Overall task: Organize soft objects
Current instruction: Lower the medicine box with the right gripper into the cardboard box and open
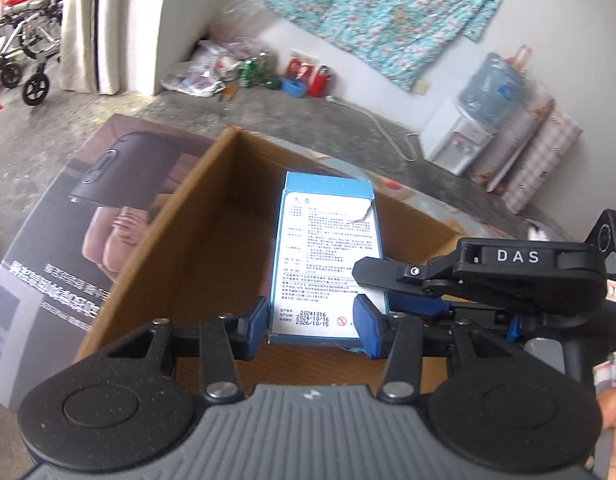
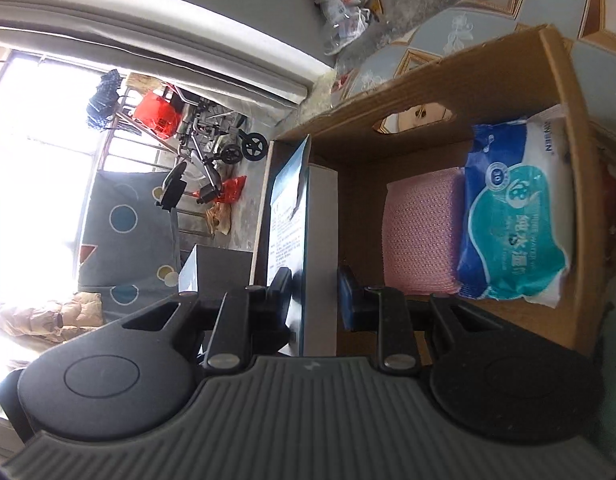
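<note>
Two grippers hold one small box together over a big brown cardboard box [image 1: 180, 240]. The cardboard box is open at the top and sits on a bench with a patterned cover [image 2: 448, 36]. One of its walls has an oval hand hole in it.

Inside the cardboard box, seen from the right wrist view, lie two soft things side by side and touching: a pink knitted cloth [image 2: 422, 232] and a blue and teal pack of wet wipes [image 2: 512, 216]. The pack lies against the box wall.

The small blue and white box [image 1: 328, 256] is above the open cardboard box. It has tiny print and dates on its white face, and a little tear near the top.

The left gripper [image 1: 310, 322] has its jaws on the two long sides of the small box, pinching its near end. The right gripper [image 2: 314, 294] pinches the same box across its thin sides, with one blue pad [image 2: 348, 296] on the plain white side. In the left wrist view the right gripper comes in from the right edge.
</note>
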### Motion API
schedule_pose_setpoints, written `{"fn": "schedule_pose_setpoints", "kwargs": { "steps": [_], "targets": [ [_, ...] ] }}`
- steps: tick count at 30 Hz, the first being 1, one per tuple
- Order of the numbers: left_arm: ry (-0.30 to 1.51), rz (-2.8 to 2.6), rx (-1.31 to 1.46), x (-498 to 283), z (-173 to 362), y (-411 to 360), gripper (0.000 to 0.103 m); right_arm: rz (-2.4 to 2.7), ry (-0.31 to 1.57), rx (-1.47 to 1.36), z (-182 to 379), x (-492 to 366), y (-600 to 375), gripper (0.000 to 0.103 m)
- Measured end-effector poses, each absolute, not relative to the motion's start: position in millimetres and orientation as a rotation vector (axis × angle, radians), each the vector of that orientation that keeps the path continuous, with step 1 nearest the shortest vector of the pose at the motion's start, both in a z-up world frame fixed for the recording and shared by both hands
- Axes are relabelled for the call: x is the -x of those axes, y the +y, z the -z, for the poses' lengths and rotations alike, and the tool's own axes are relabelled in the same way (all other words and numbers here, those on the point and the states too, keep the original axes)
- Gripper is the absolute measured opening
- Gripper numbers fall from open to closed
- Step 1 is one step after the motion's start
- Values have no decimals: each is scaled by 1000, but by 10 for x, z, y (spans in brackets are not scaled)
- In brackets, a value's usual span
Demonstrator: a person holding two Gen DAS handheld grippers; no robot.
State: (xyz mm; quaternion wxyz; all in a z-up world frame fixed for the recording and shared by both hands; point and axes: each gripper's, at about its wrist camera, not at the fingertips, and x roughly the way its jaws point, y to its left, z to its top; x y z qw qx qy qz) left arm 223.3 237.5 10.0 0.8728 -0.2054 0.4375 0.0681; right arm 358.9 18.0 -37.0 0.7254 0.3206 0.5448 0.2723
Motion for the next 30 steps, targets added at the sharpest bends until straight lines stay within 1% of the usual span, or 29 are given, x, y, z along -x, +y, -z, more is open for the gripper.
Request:
{"fn": "schedule_pose_setpoints", "kwargs": {
  "steps": [3, 6, 8, 10, 18, 24, 28, 30],
  "targets": [
    [927, -195, 375, -2390, 26, 2486, 45, -573, 1239, -729, 602, -3740, 386, 21],
    [965, -252, 316, -2543, 180, 2499, 45, -537, 1273, -713, 830, -3867, 617, 20],
    [980, -269, 281, -2551, 255, 2505, 45, -505, 1307, -704, 1026, -3936, 756, 17],
    [995, -282, 272, -2546, 308, 2503, 44, -508, 1320, -751, 1144, -3959, 815, 17],
    [971, -265, 246, -2370, 187, 2436, 45, -430, 1269, -613, 998, -3996, 821, 17],
    [952, -251, 254, -2236, 98, 2431, 45, -413, 1279, -640, 1013, -3902, 690, 17],
    [928, -230, 287, -2075, -20, 2466, 45, -516, 1269, -615, 866, -3882, 763, 20],
    [904, -227, 294, -1960, -95, 2479, 45, -559, 1274, -563, 778, -3885, 881, 23]
  ]
}}
